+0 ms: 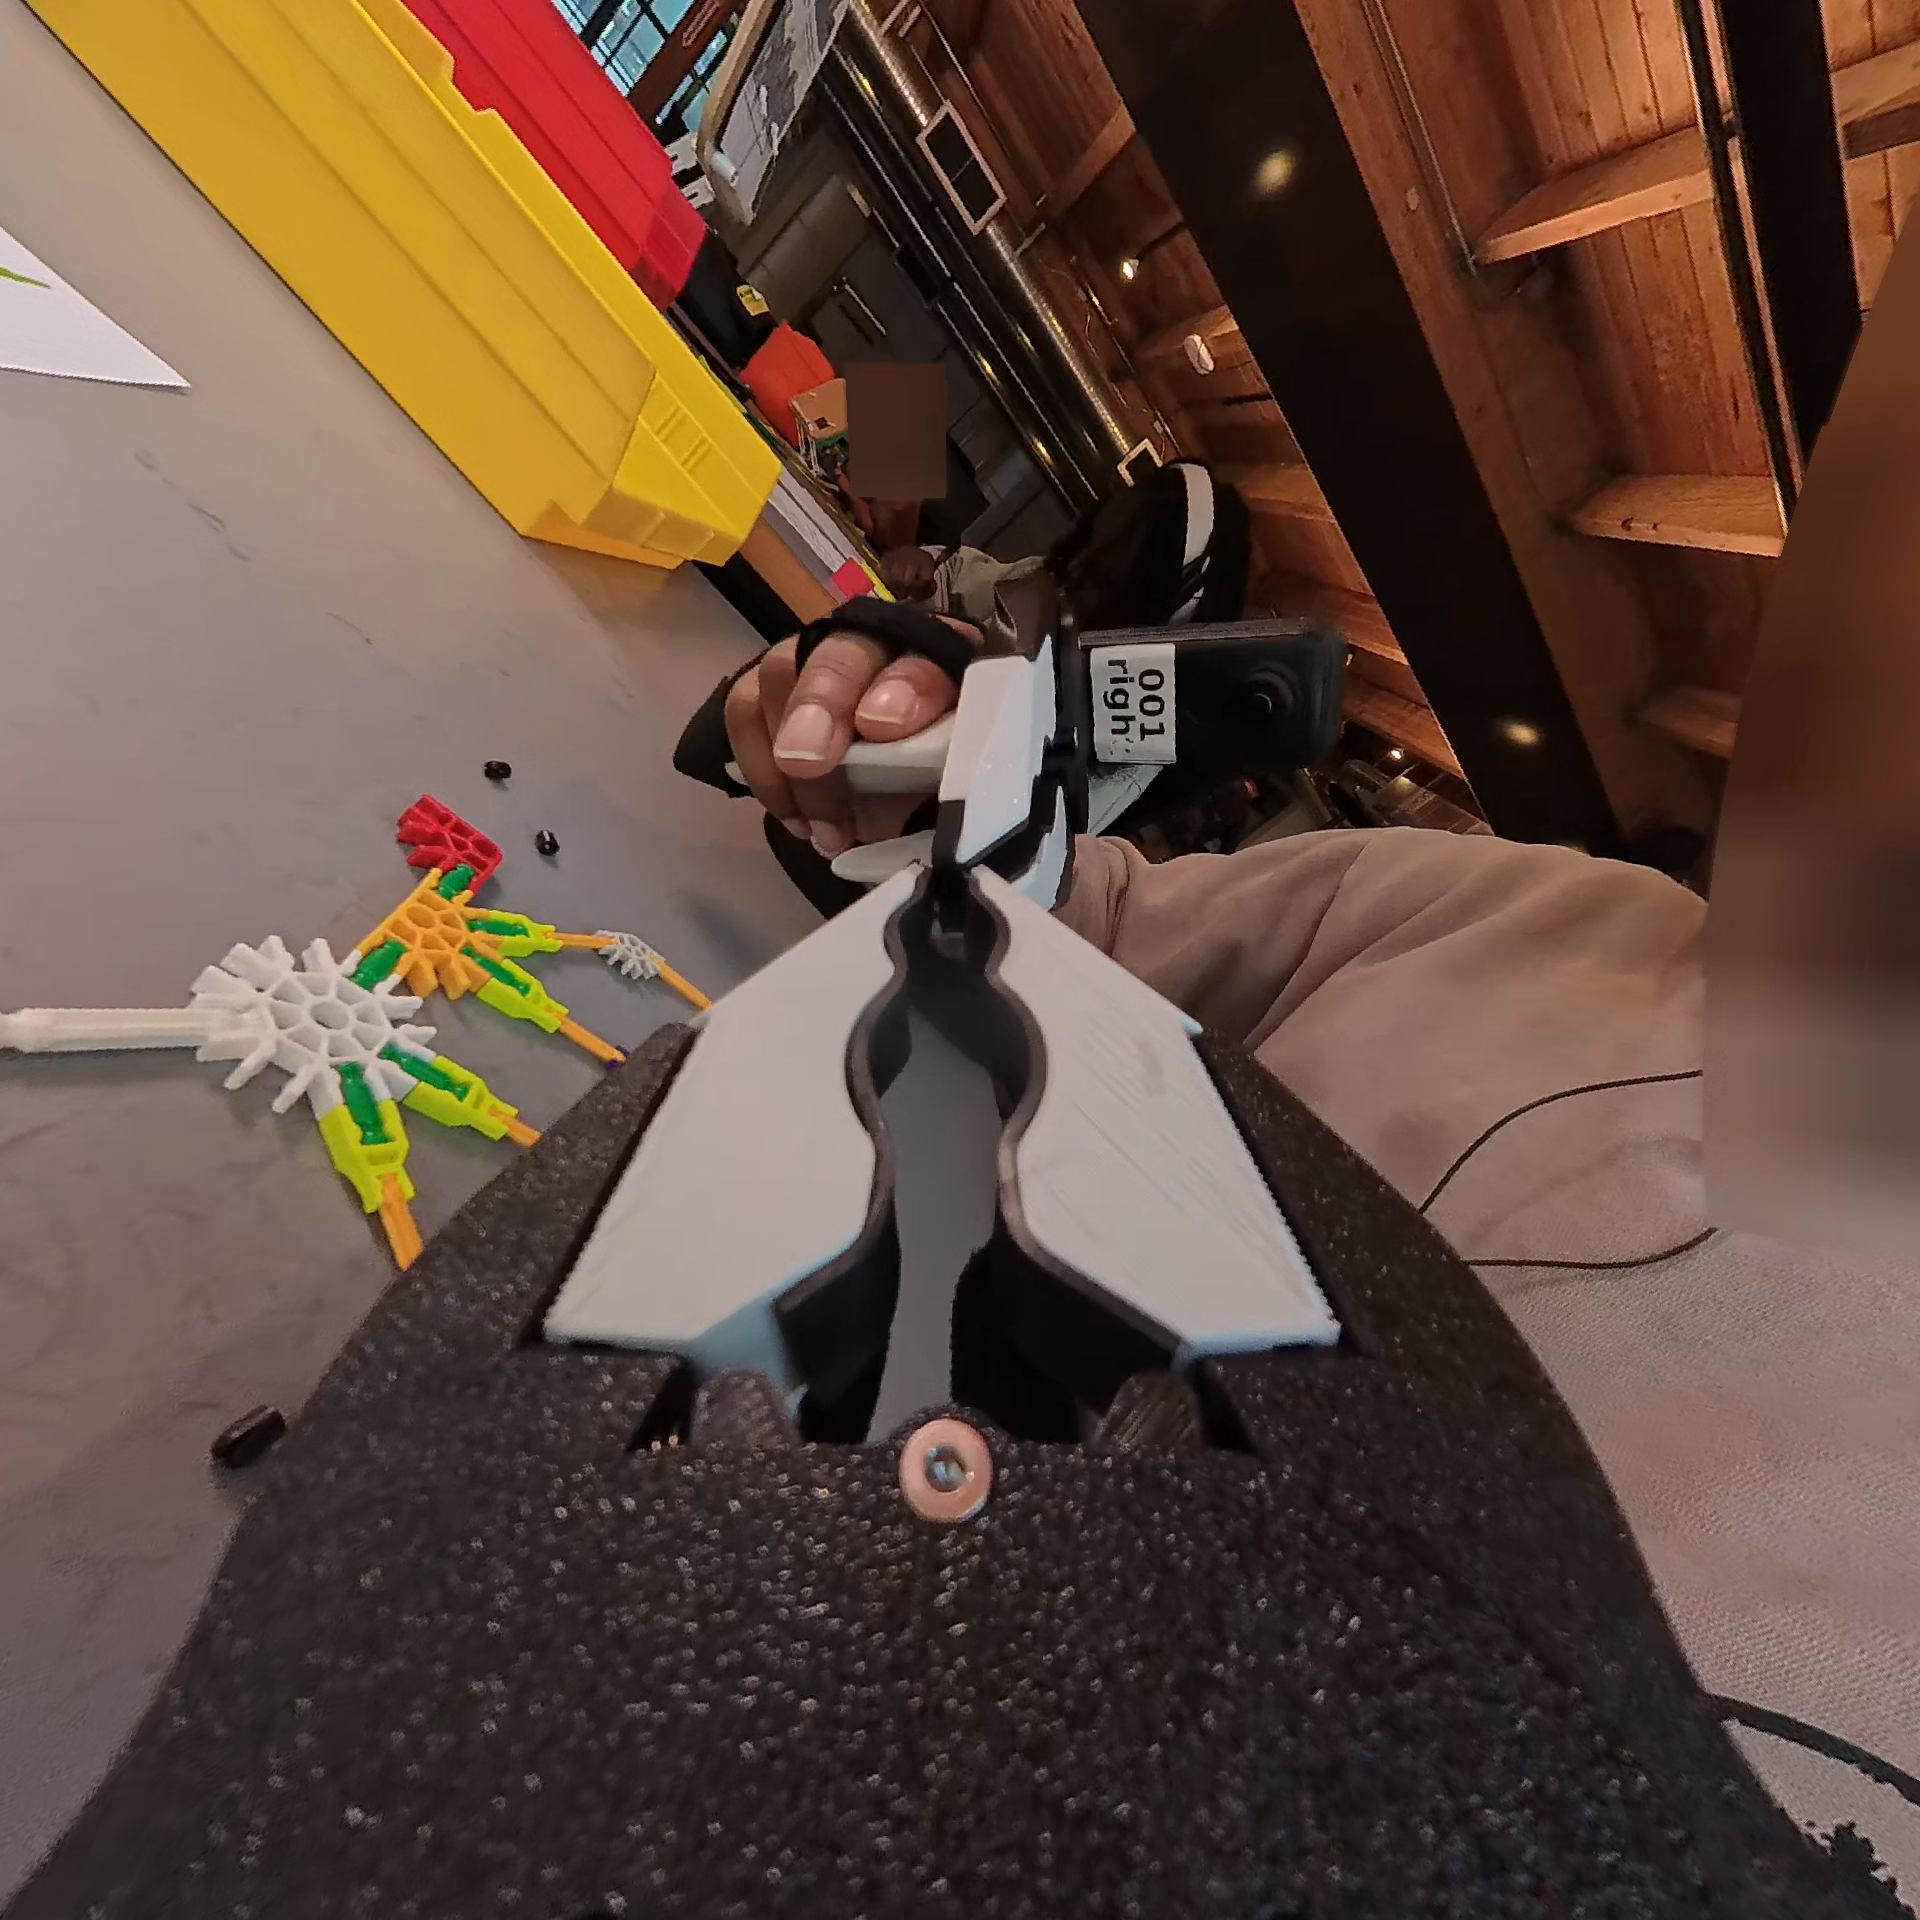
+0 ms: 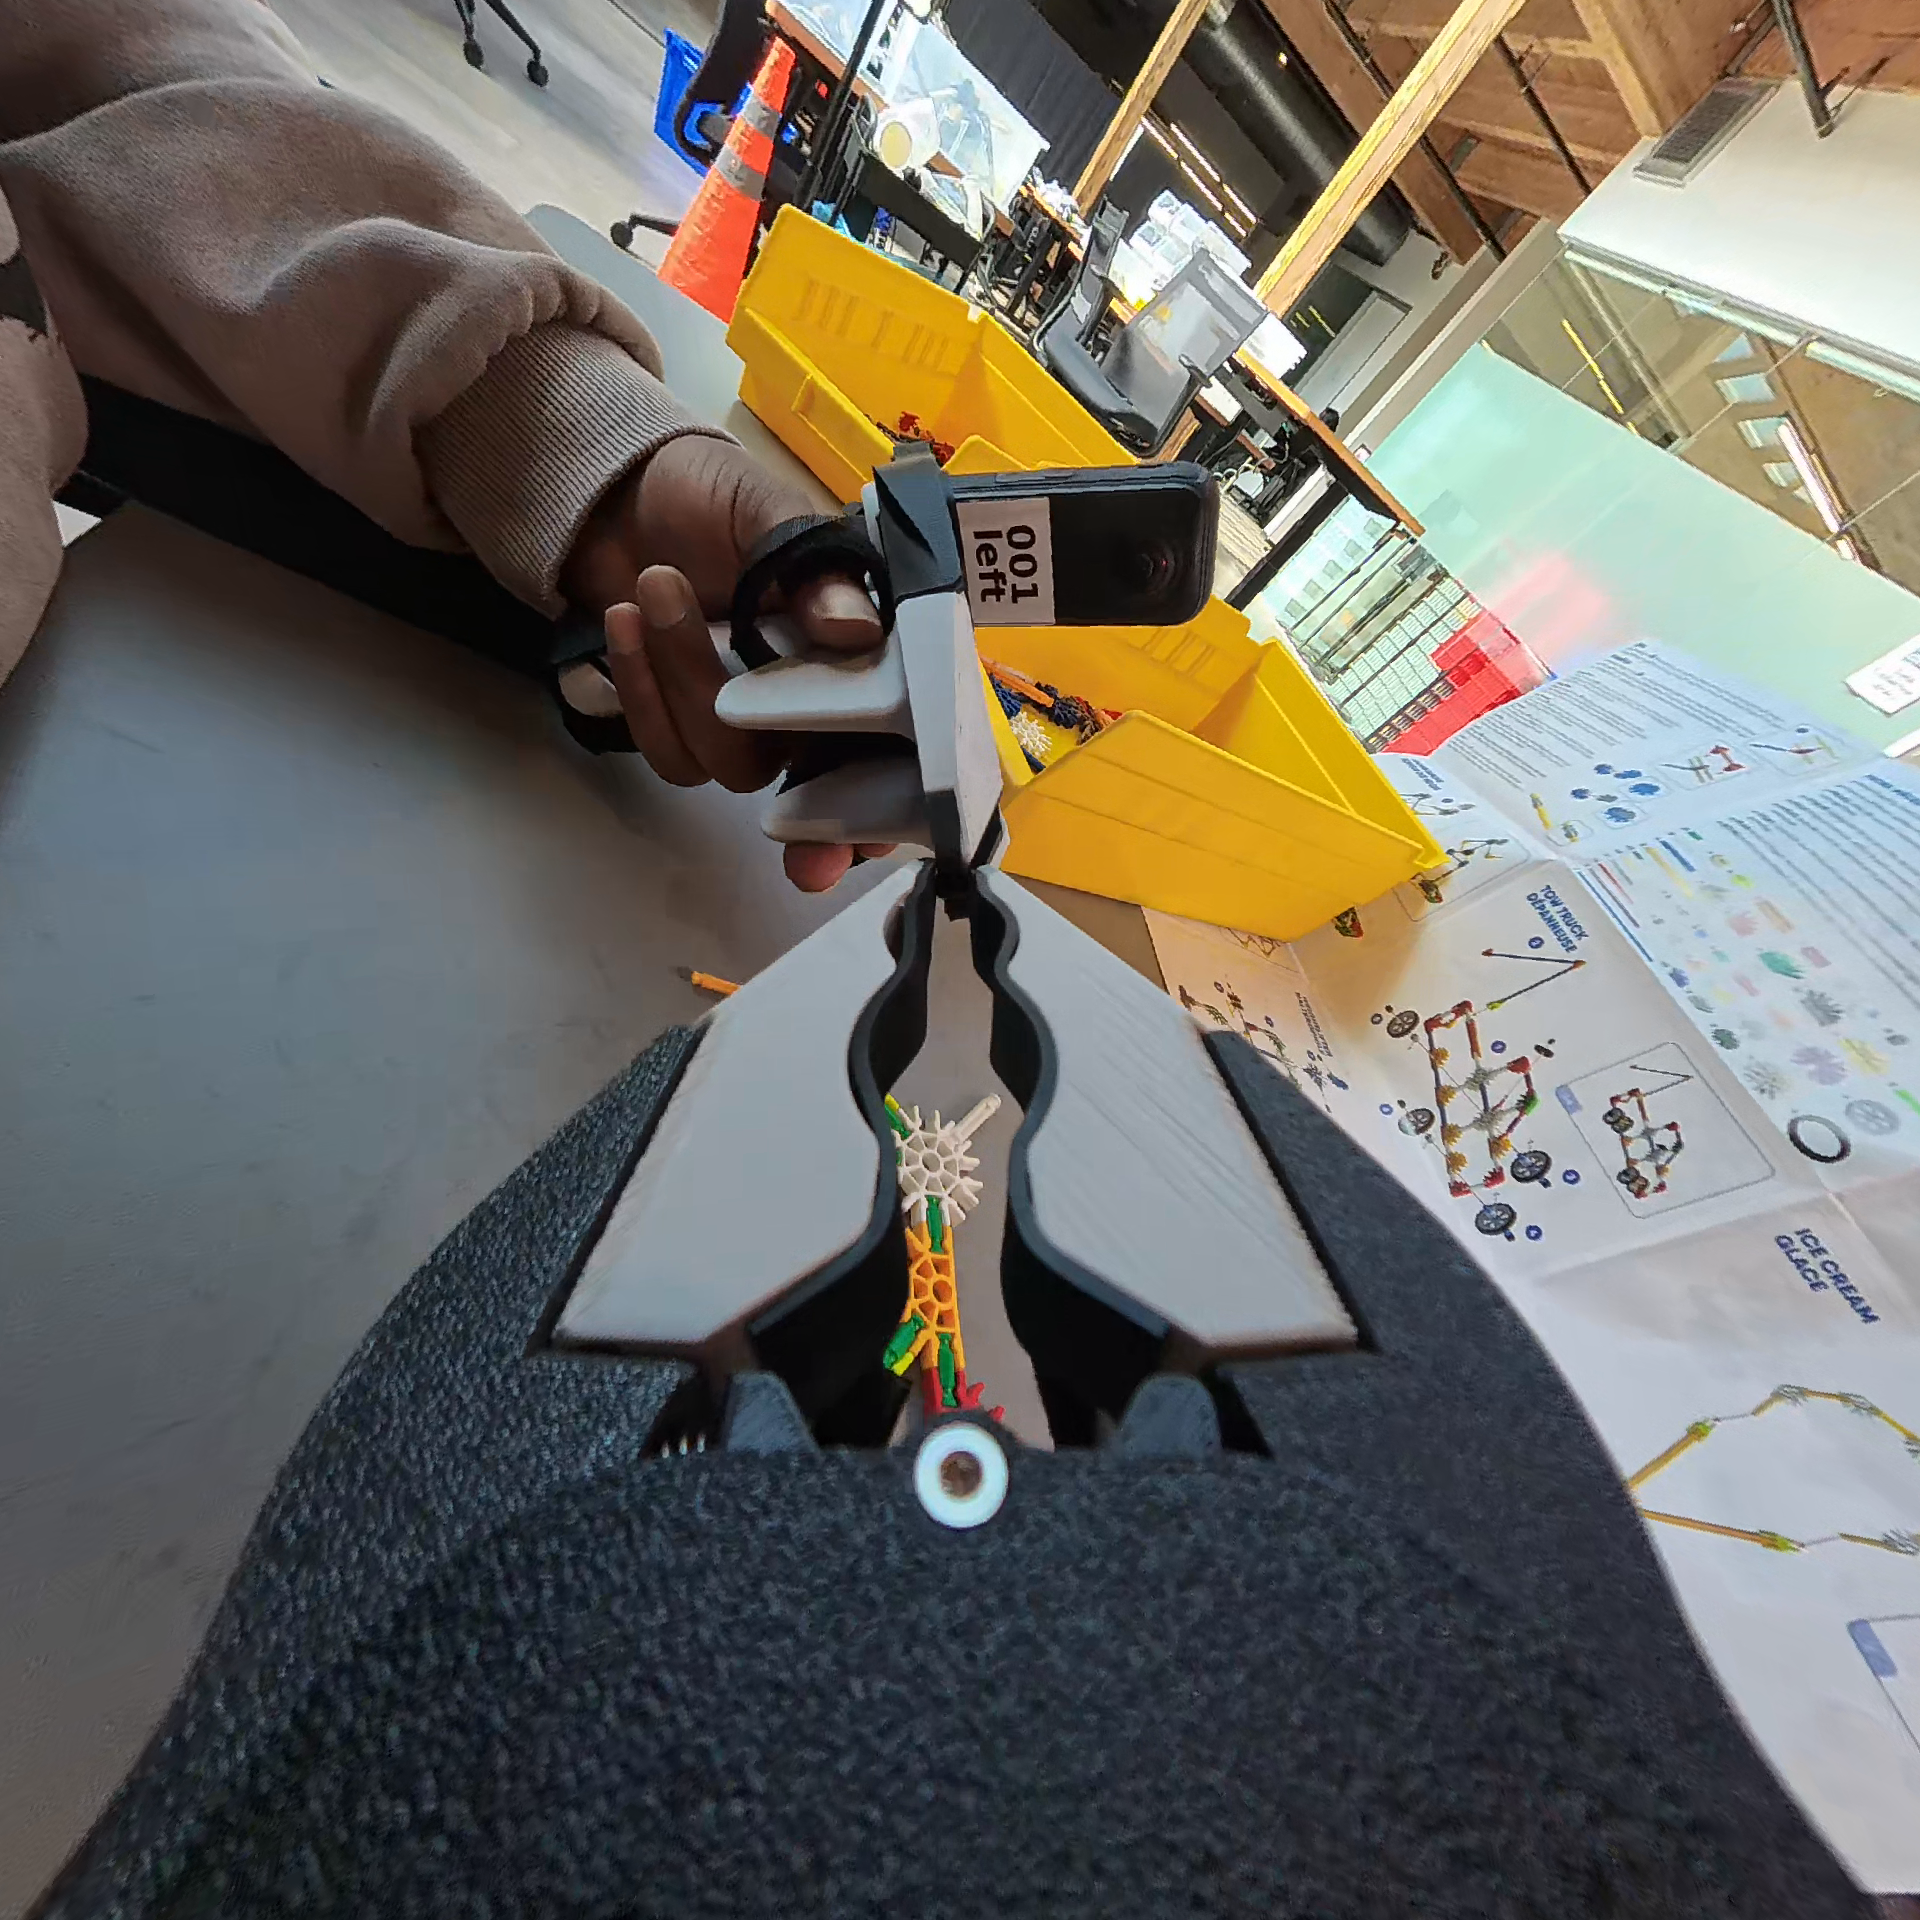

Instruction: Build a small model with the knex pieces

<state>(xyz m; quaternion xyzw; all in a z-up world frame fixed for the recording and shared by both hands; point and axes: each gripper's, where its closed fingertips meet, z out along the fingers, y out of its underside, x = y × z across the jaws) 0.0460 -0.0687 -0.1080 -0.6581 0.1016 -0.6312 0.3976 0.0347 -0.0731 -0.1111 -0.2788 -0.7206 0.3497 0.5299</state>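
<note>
My left claw (image 1: 940, 909) and my right claw (image 2: 948, 894) point straight at each other above the tabletop (image 1: 260, 675), meeting tip to tip. Both are pressed together at the tips, with only the wavy gap behind the pads left open. Something small and dark sits right where the four tips meet. I cannot tell whether it is a loose piece pinched there or just the black pad edges of the other claw. I judge the head-on pose is for working on something tiny between the two.

The rod-and-connector model (image 1: 416, 966) is in neither claw. It lies flat on the tabletop, off to one side of my left claw and beneath my right one, where it shows through the gap between the fingers. A white snowflake connector (image 1: 322, 1013) joins its green and yellow rods, and a red piece caps the end nearest the bins. It seems parked close by, within easy reach.

A few small black pieces (image 1: 497, 770) lie loose around the model. Toward the far edge stand the yellow bin (image 2: 1195, 831), with loose parts in its compartments, and a red bin (image 1: 582, 135) behind it. The instruction sheet (image 2: 1662, 1039) is spread flat beside the yellow bin, probably so its diagrams can be read while I work.
</note>
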